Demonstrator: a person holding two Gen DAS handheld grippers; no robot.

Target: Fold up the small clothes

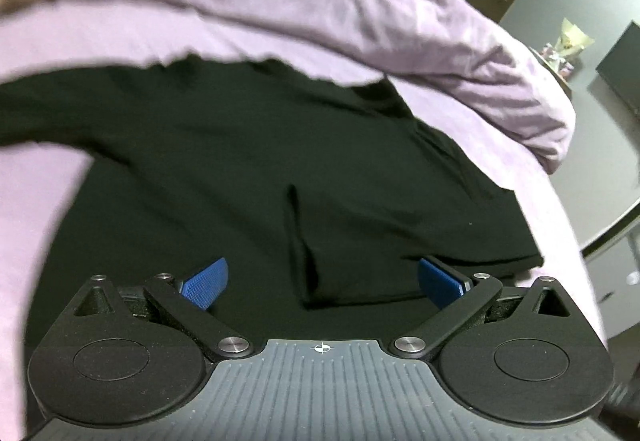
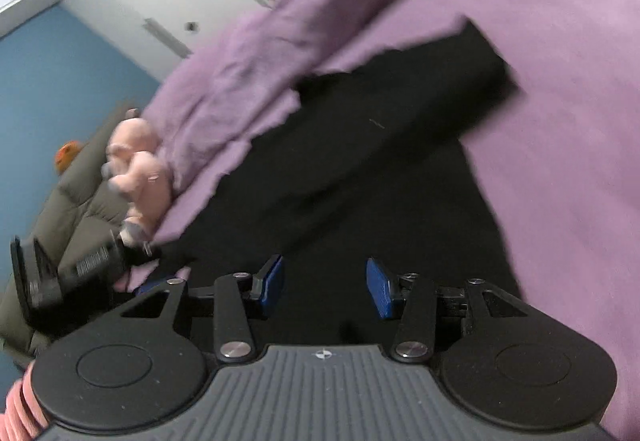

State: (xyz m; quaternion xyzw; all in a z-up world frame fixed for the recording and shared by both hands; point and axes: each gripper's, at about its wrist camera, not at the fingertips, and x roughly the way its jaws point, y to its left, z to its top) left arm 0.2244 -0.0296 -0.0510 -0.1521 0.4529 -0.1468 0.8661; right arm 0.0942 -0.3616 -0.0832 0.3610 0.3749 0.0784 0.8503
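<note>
1. My left gripper (image 1: 322,283) stands wide, its blue pads (image 1: 206,283) far apart and holding nothing; black cloth fills the gap between them.
2. My right gripper (image 2: 325,287) is spread too, though narrower, with its blue pads (image 2: 380,287) gripping nothing and only dark fabric showing between them.
3. The black garment (image 1: 240,161) lies spread on the lilac bed sheet (image 1: 36,209), right under both tools. In the left view a raised crease (image 1: 298,225) runs from the garment's middle toward the near hem.
4. In the right view a sleeve (image 2: 452,77) reaches far and to the right across the sheet, ending in a squared cuff.
5. A rumpled lilac duvet (image 1: 360,13) is bunched along the far edge of the garment, overlapping its far rim.
6. At the left of the right view a pink plush toy (image 2: 138,169) sits beside the duvet, near a grey padded headboard (image 2: 72,209).
7. Both views are blurred, so finer cloth detail cannot be told.
</note>
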